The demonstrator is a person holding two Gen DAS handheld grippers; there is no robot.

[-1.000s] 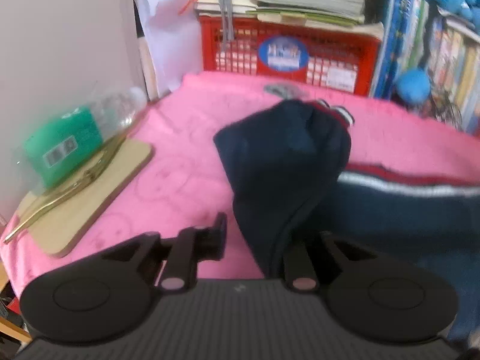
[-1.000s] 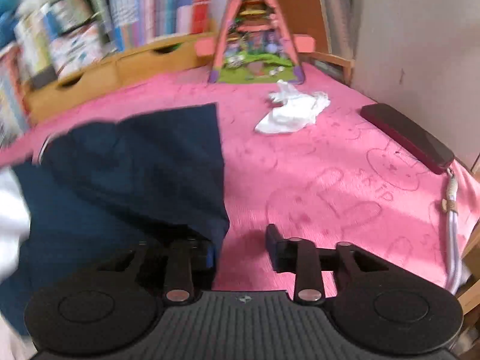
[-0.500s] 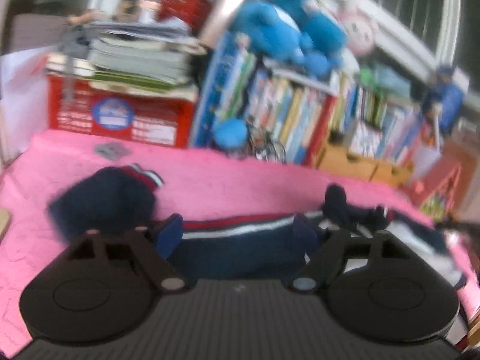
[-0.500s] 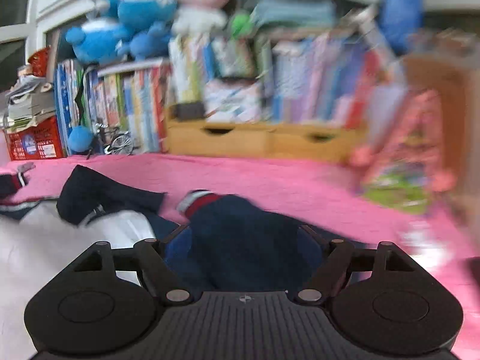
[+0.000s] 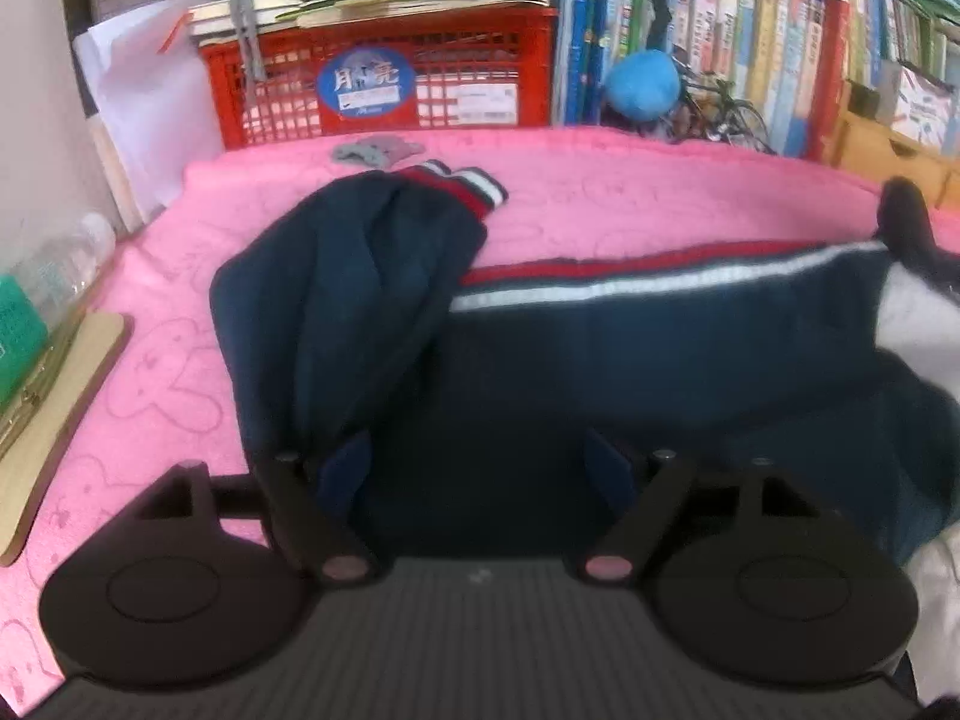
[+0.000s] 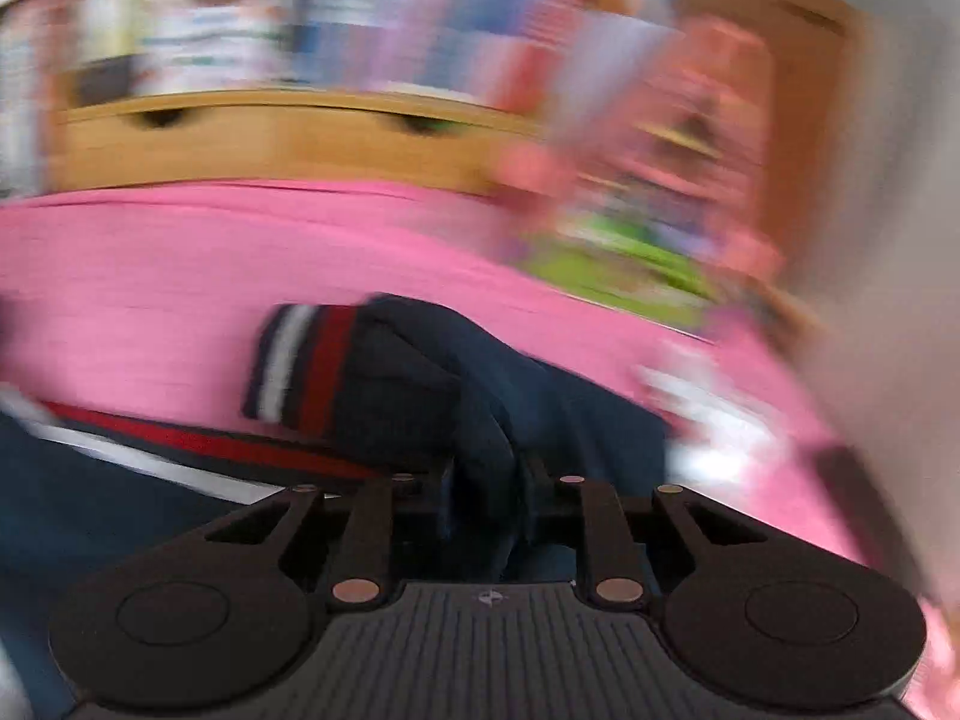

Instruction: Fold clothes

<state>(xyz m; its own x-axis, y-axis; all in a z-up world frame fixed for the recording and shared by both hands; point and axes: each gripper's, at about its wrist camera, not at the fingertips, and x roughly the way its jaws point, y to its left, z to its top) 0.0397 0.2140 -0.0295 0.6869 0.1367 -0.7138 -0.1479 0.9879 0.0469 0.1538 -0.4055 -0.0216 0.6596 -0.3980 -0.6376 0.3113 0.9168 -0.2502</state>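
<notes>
On the blanket [image 5: 600, 204] lies a navy sweater [image 5: 600, 348]. Left gripper [image 5: 480, 468] spread wide above it. Right gripper's [image 6: 480, 498] jaws are closing, pinching its sleeve [image 6: 420, 384].

sweater [image 5: 600, 348] on blanket [image 5: 600, 204], crate [image 5: 384, 84] behind

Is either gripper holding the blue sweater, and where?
The right gripper is closing on a fold of the sweater's sleeve. The left gripper, open, holds nothing.

Navy sweater [image 5: 600, 372]: soft matt knit, ribbed striped cuff [image 5: 474, 189]. Worktop cover [image 5: 630, 204]: pink fleecy cloth. Crate [image 5: 480, 36]: glossy red plastic. Board [image 5: 54, 414]: smooth wood.
</notes>
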